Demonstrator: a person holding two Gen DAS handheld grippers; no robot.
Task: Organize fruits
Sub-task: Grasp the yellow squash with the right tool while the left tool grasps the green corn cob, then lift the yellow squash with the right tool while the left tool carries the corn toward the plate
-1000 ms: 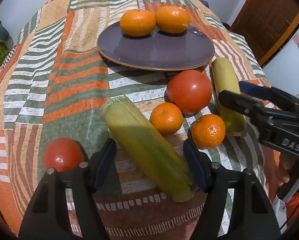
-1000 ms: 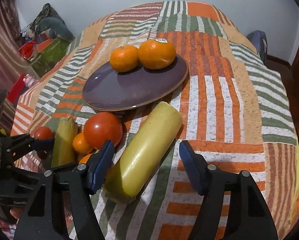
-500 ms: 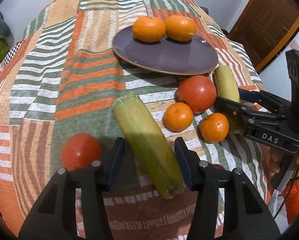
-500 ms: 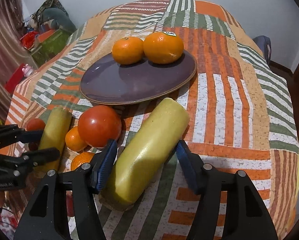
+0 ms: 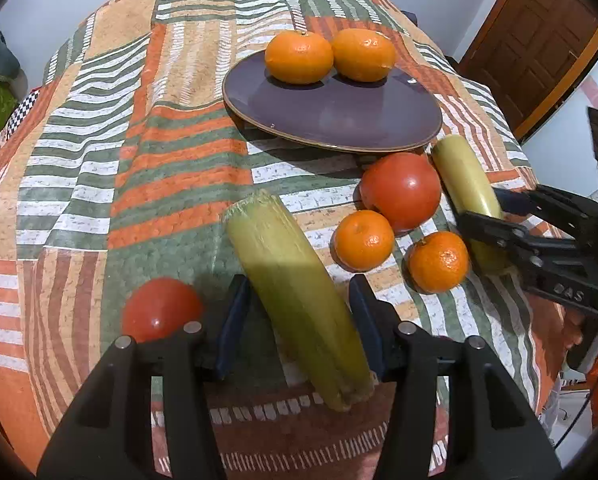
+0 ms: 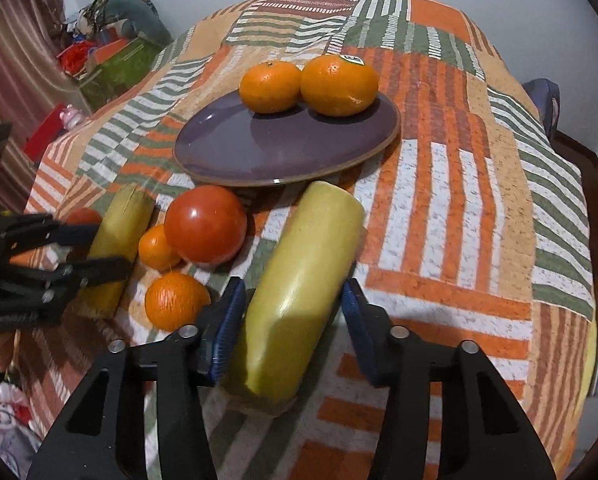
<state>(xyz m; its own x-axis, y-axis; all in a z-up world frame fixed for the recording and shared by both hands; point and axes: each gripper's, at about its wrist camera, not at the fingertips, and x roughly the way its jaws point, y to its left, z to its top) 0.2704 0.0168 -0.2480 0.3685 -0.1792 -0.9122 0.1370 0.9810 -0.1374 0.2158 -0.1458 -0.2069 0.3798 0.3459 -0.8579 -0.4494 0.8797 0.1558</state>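
While jaws were closing, both tools pinched corn: left tool (image 5: 299,316), right tool (image 6: 293,320).

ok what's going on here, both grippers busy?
A person is sorting produce on a patchwork-covered table. The left hand-held gripper is closed around a husked corn cob; the right hand-held gripper, whose jaws have just been closing, straddles a second yellow-green cob. Both cobs lie on the cloth. Two oranges sit on the purple plate; two tomatoes and two smaller oranges wait on the cloth.
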